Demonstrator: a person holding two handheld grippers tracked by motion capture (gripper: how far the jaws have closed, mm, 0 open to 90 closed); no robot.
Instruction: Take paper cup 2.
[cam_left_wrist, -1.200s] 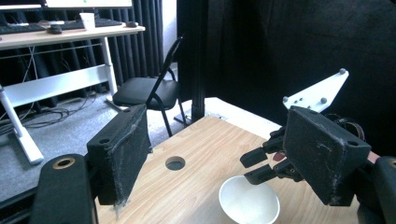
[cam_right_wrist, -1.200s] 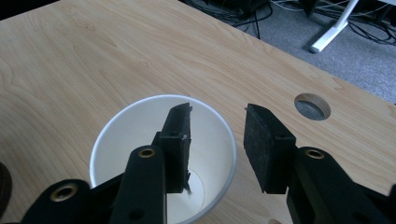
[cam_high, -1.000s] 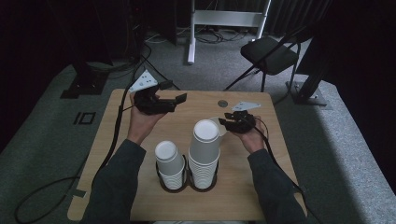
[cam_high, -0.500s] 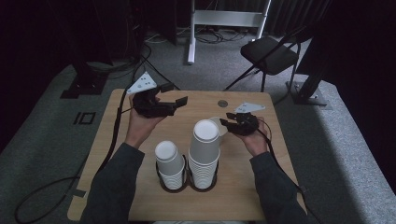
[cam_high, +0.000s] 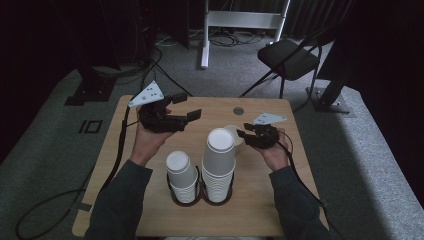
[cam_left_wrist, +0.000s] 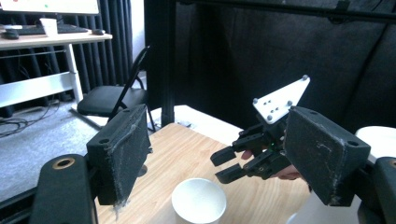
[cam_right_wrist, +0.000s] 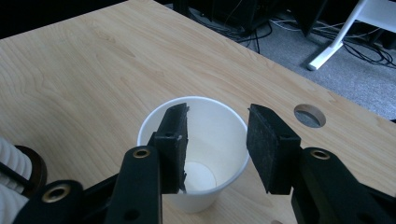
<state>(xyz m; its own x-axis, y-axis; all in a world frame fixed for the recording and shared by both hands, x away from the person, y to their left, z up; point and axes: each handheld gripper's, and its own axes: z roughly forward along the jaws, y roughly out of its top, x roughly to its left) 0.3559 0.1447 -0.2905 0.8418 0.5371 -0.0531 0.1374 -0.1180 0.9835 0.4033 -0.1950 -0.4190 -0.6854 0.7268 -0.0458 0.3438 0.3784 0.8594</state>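
While jaws stand apart, cup (cam_right_wrist: 194, 149) upright under right gripper (cam_right_wrist: 217, 144).

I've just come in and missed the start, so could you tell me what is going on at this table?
A person is working with paper cups, a gripper in each hand. The right gripper is over a single upright cup on the table, one pad inside the rim, one outside; the jaws have just been opening and do not press on it. The left gripper hangs open and empty above the table. Two upside-down cup stacks stand near the person.
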